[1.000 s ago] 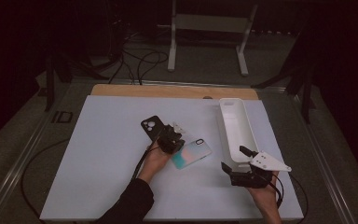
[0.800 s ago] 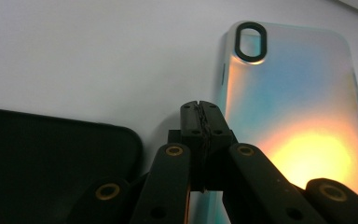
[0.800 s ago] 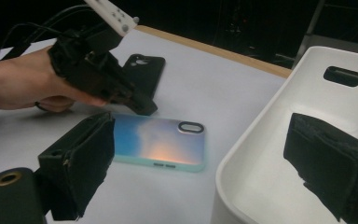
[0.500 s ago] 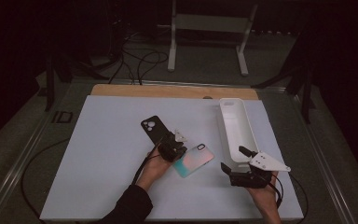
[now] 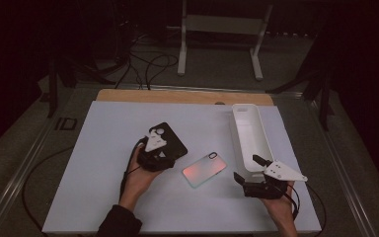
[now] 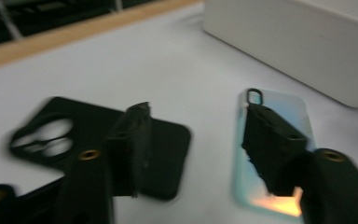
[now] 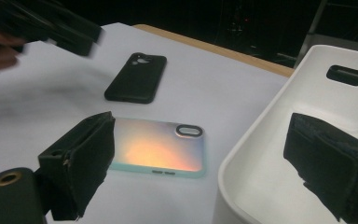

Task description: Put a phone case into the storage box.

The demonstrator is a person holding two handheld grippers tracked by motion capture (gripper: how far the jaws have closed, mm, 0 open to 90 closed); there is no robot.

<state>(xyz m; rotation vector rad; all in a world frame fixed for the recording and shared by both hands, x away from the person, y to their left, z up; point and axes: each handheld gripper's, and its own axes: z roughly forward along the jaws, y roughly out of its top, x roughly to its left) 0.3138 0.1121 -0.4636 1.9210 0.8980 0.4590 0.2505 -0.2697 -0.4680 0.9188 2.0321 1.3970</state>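
Note:
An iridescent phone case (image 5: 205,169) lies flat on the white table sheet (image 5: 98,192), camera hole toward the tray. Left of it lies a black phone case (image 5: 175,144). My left gripper (image 5: 160,150) hovers over the black case's near end; its jaws have just been opening and stand open with nothing between them. Past the jaws in the left gripper view (image 6: 198,112) are the black case (image 6: 168,154) and the iridescent case (image 6: 289,106). My right gripper (image 5: 247,168) rests open at the tray's near end, and its view (image 7: 203,126) looks onto the iridescent case (image 7: 156,149).
A long white tray (image 5: 237,133) stands at the right of the sheet, empty, with a handle slot in its far wall (image 7: 346,74). A wooden table edge (image 5: 177,96) runs along the back. Cables and a metal stand sit on the dark floor beyond.
My left gripper drew back to the left, off the iridescent case and over the black case, and its jaws opened. The iridescent case stays flat on the sheet. The right gripper kept still.

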